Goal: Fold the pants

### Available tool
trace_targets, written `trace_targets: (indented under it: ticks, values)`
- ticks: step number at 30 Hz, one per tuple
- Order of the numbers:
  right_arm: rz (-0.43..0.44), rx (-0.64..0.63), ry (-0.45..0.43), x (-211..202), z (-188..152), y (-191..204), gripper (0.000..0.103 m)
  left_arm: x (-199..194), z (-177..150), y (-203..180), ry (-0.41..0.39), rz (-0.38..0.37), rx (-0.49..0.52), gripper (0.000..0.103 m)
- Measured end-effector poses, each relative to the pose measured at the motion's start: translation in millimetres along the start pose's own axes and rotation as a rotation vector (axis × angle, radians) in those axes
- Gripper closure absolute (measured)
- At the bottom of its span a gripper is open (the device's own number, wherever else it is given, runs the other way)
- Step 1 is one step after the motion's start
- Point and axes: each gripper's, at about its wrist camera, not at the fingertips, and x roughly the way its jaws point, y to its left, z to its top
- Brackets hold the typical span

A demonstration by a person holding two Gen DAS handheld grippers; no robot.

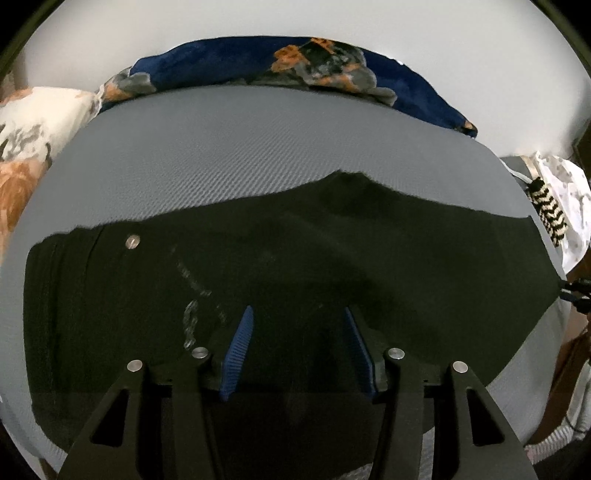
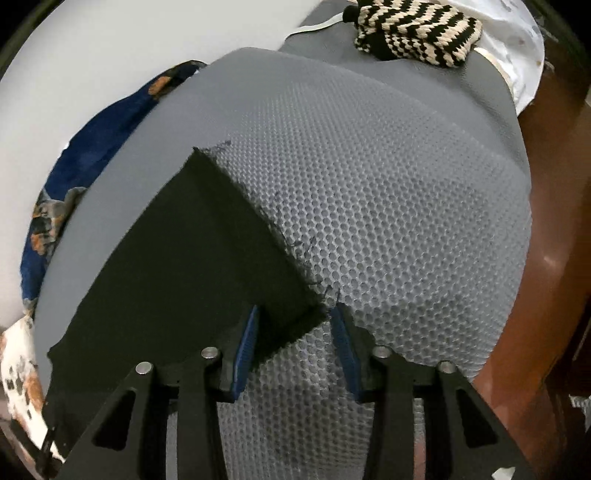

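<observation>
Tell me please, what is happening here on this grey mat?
A person with two handheld grippers is folding black pants spread on a grey textured mat. The left gripper hovers open over the waist end. The right gripper stands open around the frayed hem corner, not pressing it.

Both tongs point steeply downward, left tongs [image 1: 297, 314] and right tongs [image 2: 295, 312] with jaws parted

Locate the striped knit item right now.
The striped knit item lies at the top of the right wrist view, on the grey mat's far edge, beside white cloth.
</observation>
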Motion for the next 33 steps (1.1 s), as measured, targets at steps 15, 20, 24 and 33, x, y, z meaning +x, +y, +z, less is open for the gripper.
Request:
trace_targets:
  ticks: [15, 20, 24, 33]
  values:
    - [-0.154, -0.028, -0.06, -26, -10, 24, 0.079, -14, -14, 26, -0.015, 0.016, -0.009, 0.051]
    - [-0.101, -0.232, -0.098, -45, -14, 101, 0.073, -38, -6, 48, -0.097, 0.045, -0.038, 0.048]
    - [0.082, -0.459, -0.032, -27, -31, 204, 0.07, -39, -4, 71, -0.096, 0.082, -0.077, 0.048]
    - [0.419, -0.857, 0.21, 35, -98, 415, 0.07, -18, -21, 95, 0.002, 0.121, -0.11, 0.049]
